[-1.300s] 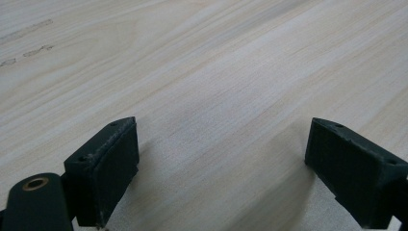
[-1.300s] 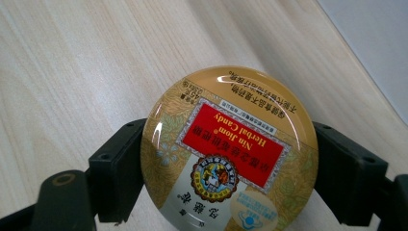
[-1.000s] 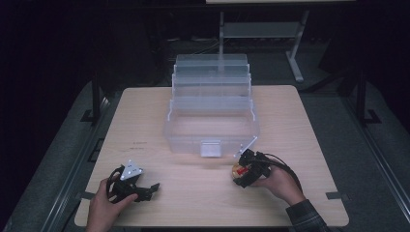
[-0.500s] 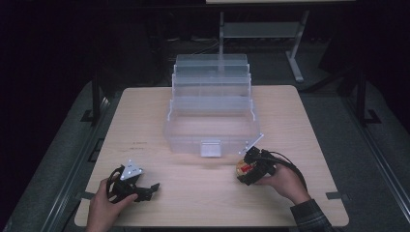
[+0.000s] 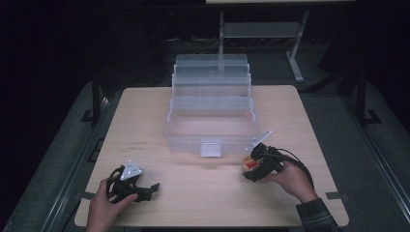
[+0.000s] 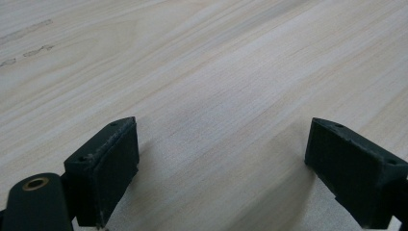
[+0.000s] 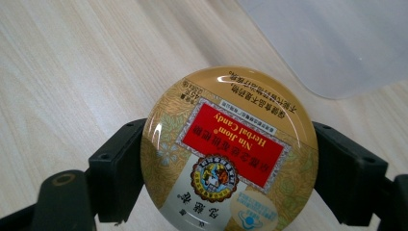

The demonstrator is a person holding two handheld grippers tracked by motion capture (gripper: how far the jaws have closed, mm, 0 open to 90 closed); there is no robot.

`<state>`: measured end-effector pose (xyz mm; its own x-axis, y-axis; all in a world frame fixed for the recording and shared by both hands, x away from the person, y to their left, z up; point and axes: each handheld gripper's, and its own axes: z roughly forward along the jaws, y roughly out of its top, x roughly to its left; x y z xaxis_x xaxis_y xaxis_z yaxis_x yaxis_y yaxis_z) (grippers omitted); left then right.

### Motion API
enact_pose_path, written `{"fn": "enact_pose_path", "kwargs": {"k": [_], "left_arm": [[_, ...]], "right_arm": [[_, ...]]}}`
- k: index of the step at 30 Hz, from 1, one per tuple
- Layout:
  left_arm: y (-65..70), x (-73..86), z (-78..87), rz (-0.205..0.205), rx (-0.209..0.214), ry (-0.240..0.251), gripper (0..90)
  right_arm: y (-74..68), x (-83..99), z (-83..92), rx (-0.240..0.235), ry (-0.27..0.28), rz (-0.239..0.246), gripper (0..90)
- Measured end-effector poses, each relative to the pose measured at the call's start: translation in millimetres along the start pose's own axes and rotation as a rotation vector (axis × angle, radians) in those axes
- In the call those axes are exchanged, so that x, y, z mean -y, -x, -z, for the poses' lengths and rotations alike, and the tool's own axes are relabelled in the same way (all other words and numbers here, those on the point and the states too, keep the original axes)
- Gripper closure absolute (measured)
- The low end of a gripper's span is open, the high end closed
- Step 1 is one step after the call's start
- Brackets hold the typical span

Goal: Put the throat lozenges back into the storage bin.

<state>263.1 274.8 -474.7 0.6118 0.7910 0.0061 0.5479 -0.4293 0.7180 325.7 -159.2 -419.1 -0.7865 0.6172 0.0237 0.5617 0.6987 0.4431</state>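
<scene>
1. Nearest to us in the high view, we see the left hand (image 5: pixel 104 205) resting at the front left of the bench (image 5: pixel 203 203), wrapped around the left gripper (image 5: pixel 151 188), which lies low on the wood with its grey three-cornered plate facing up.
2. In the left gripper view we find its 2 black jaws standing wide apart, with bare pale wood grain between them and nothing gripped.
3. At the front right of the bench, the right hand (image 5: pixel 290 180) holds the right gripper (image 5: pixel 249 165), with a dark cable looping back over the wrist and a dark sleeve at the bottom edge.
4. In the right gripper view we see its 2 jaws pressed against opposite sides of a round candy tin (image 7: pixel 230 153), one pad at each edge of the tin.
5. The tin has a glossy gold lid with a red label that reads "Herbal Candy", printed upside down from this camera, and a round emblem below it; the wood of the bench shows behind it.
6. In the high view the tin shows as a small gold and red spot at the gripper's tip, just in front of the right front corner of the clear plastic box (image 5: pixel 211 126).
7. That box sits at the middle of the bench with a small latch on its front wall, its bottom bin open towards us.
8. Behind the bin we count 3 clear tiers stepping up and back.
9. Beyond the far edge of the bench, a grey metal stand (image 5: pixel 263 30) rises out of the dark floor.
</scene>
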Motion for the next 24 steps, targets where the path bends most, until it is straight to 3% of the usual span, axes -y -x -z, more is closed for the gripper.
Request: {"fn": "enact_pose_path", "kwargs": {"k": [24], "left_arm": [[0.0,0.0,0.0,0.000,0.000,0.000,10.7]], "right_arm": [[16.1,0.1,24.8,0.037,0.015,-0.030,19.8]]}}
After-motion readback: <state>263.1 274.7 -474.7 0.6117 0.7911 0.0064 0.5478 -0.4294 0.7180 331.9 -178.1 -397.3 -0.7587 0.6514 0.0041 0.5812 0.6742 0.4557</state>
